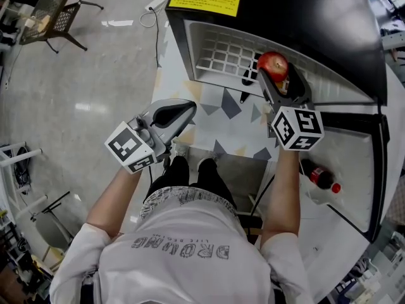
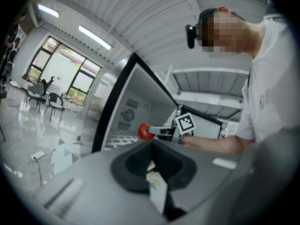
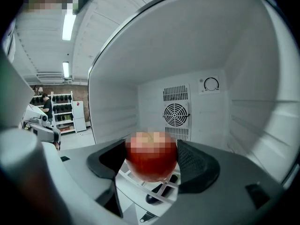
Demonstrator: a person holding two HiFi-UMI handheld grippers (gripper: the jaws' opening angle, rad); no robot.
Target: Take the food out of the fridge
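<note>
The right gripper [image 3: 152,159] grasps the red apple [image 1: 273,64] between its 2 jaws, just above the front edge of the fridge's [image 1: 316,24] wire shelf [image 1: 221,56]. The left gripper [image 1: 182,111] is clenched and empty, outside the fridge.

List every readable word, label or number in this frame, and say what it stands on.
"DROMG": large letters on the shirt, seen upside down, so the reading is uncertain; the smaller line is too small to read.
Yellow label on the fridge: print too small.
Bottle label: unreadable.

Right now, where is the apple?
Head view, upper right: the apple is clamped in the right gripper, just above the wire shelf of the open fridge.
</note>
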